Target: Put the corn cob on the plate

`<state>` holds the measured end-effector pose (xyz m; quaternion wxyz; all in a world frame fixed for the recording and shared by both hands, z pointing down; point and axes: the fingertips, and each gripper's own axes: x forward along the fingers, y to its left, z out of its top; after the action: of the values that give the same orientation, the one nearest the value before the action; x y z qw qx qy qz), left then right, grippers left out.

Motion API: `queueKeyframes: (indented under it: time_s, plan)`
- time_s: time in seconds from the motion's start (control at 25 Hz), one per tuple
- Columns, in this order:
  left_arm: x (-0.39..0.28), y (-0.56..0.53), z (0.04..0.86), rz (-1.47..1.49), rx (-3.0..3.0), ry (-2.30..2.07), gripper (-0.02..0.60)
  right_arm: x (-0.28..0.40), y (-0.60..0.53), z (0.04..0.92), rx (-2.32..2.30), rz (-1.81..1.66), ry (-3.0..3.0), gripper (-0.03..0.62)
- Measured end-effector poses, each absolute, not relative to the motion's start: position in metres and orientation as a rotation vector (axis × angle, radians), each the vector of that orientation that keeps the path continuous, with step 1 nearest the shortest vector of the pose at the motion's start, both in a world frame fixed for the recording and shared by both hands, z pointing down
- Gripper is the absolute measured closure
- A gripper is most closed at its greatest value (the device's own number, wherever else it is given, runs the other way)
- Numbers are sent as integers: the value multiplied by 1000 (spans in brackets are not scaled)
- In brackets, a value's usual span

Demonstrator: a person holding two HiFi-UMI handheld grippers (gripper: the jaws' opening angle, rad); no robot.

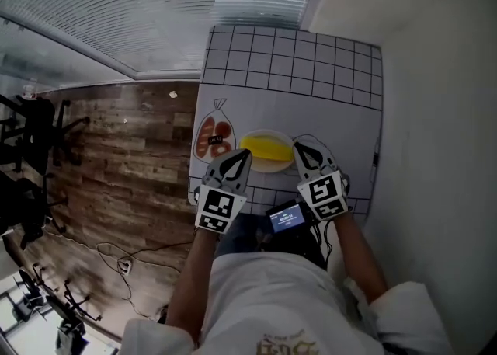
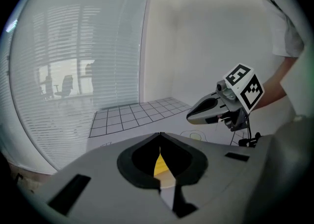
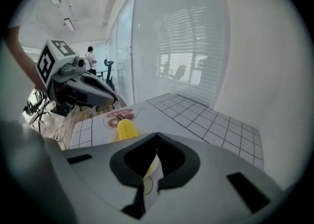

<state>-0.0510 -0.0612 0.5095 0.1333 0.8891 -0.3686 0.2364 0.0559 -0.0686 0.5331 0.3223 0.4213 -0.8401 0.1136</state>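
Observation:
The yellow corn cob (image 1: 266,146) lies across a pale round plate (image 1: 268,165) on the white gridded table mat. It also shows in the right gripper view, as the corn cob (image 3: 127,129). Both grippers hover just short of the plate, near the table's front edge. My left gripper (image 1: 235,161) is at the plate's left and is shut with nothing in it. My right gripper (image 1: 300,153) is at the plate's right, also shut and empty. In each gripper view the jaws meet at their tips, left gripper (image 2: 159,135) and right gripper (image 3: 156,135).
A printed picture of a bag with red food (image 1: 214,136) lies on the mat left of the plate. A white wall (image 1: 435,113) runs along the table's right side. Wooden floor (image 1: 116,151) lies beyond the left edge. A small lit screen (image 1: 286,218) hangs at the person's waist.

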Motion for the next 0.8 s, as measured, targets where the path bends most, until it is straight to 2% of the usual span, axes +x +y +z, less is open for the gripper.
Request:
queueKeyframes:
  time_s: [0.28, 0.8]
  plan:
    - [-52, -70, 473, 568, 2588, -1144, 572, 82, -57, 480, 1317, 353, -2249, 586]
    - [-57, -79, 385, 412, 2745, -1256, 572, 103, -50, 394, 1630, 236, -2277, 586]
